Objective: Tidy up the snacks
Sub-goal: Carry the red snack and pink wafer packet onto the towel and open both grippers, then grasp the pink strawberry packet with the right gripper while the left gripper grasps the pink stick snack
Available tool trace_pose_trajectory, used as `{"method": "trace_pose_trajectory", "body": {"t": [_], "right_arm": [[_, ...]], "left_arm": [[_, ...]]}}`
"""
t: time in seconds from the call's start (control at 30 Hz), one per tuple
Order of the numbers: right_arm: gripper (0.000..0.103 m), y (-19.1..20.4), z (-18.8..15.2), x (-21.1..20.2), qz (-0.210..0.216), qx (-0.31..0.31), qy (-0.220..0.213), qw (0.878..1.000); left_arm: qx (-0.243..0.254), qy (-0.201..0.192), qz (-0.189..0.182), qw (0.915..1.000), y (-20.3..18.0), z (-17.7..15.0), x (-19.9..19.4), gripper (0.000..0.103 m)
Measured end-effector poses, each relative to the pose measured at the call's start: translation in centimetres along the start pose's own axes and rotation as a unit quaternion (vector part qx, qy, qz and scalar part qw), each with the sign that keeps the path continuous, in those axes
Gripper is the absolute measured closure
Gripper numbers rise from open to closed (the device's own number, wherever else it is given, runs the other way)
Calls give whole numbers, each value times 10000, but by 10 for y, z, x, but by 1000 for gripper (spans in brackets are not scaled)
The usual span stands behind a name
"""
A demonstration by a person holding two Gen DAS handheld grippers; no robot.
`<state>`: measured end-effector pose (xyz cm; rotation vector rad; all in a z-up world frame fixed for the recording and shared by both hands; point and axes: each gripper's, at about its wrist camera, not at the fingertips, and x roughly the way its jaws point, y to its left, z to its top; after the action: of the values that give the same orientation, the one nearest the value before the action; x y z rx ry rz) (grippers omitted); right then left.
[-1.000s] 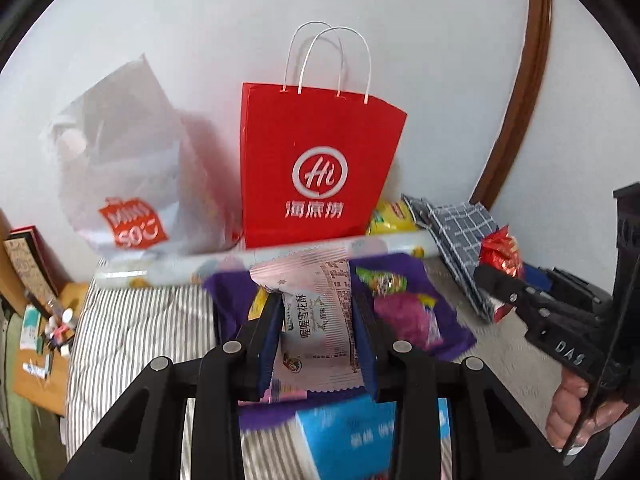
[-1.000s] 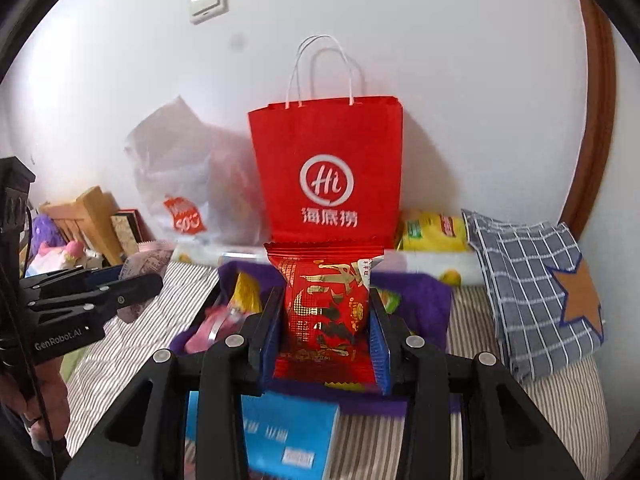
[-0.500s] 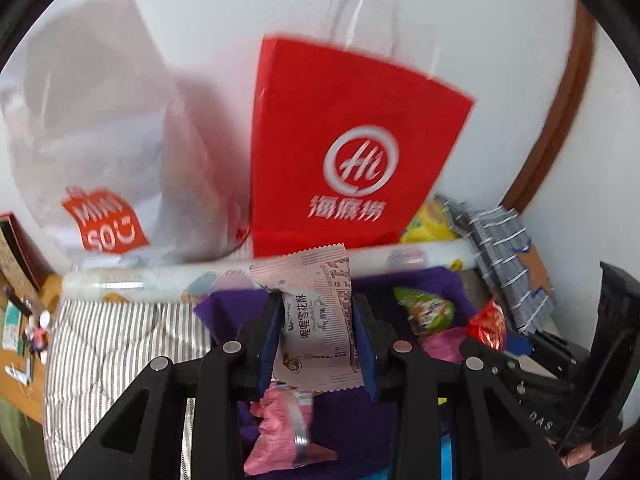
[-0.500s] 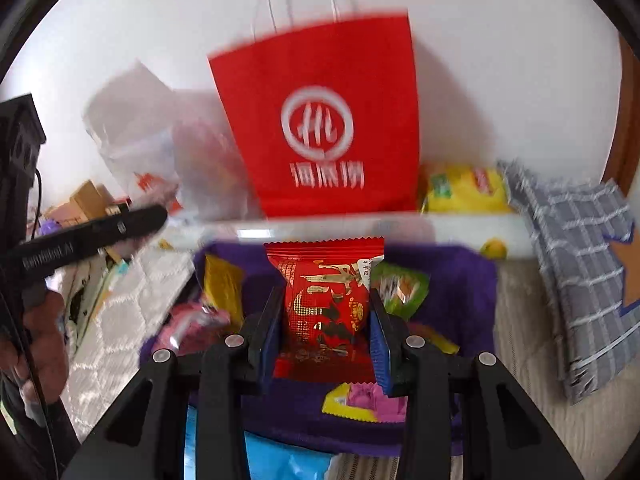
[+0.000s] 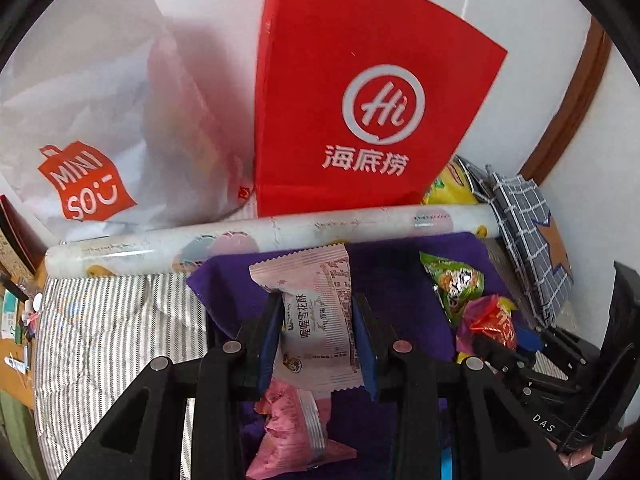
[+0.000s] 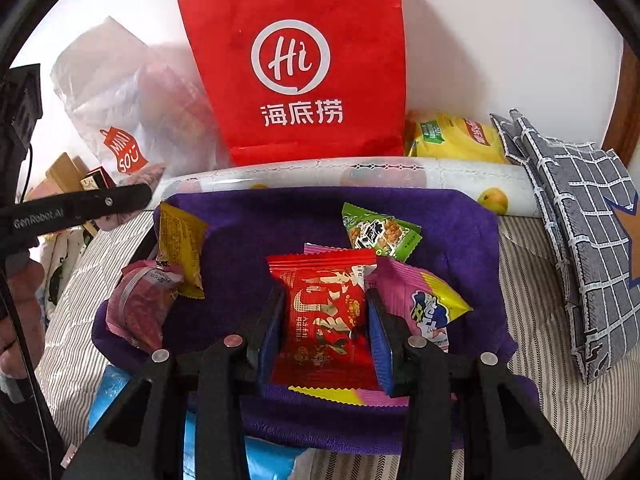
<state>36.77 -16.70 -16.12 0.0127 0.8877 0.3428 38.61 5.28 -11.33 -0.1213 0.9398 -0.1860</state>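
Observation:
My left gripper (image 5: 316, 332) is shut on a pale pink snack packet (image 5: 316, 312) and holds it above the purple cloth (image 5: 392, 272). My right gripper (image 6: 325, 320) is shut on a red snack packet (image 6: 324, 312) above the same purple cloth (image 6: 272, 224). On the cloth lie a green packet (image 6: 380, 232), a yellow packet (image 6: 180, 248), a dark pink packet (image 6: 140, 304) and a pink-and-yellow packet (image 6: 424, 304). The right gripper with its red packet (image 5: 492, 320) shows at the right of the left wrist view. The left gripper's finger (image 6: 80, 208) shows at the left of the right wrist view.
A red paper bag (image 6: 296, 64) and a white Miniso plastic bag (image 5: 88, 120) stand against the wall. A rolled printed sheet (image 5: 280, 232) lies in front of them. A yellow bag (image 6: 456, 136) and a grey checked cloth (image 6: 580, 208) are at the right. A blue box (image 6: 108, 392) lies near.
Both grippers have moved forward and down toward the purple cloth, still holding their packets. The bags at the wall now look larger and closer.

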Motion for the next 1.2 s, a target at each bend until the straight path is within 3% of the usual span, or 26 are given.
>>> {"method": "trace_pose_trajectory", "body": {"t": [0.07,0.2,0.4,0.7,0.87,1.2], "right_arm": [[60,1,-1,0,47,-42,-5,10000],[45,2,0,-5,271,-61,-111,9996],[44,-1,3,-10,254,6,-190,9995],[44,-6,6,-20,280,166,-383,9987],[44,-7,8,-26,235,194,-491,9983],[44,-5,3,-68,-223,502,-650,9964]], "left_arm": [[51,100,-118,9999,-4,-2,4,70],[180,302,-194,9992,-10,-6,14,70],[168,552,118,9983,-8,-9,27,70],[38,682,138,9976,-3,-8,30,68],[-68,541,38,9985,-1,-4,16,60],[161,118,-185,9996,-20,2,-27,57]]}}
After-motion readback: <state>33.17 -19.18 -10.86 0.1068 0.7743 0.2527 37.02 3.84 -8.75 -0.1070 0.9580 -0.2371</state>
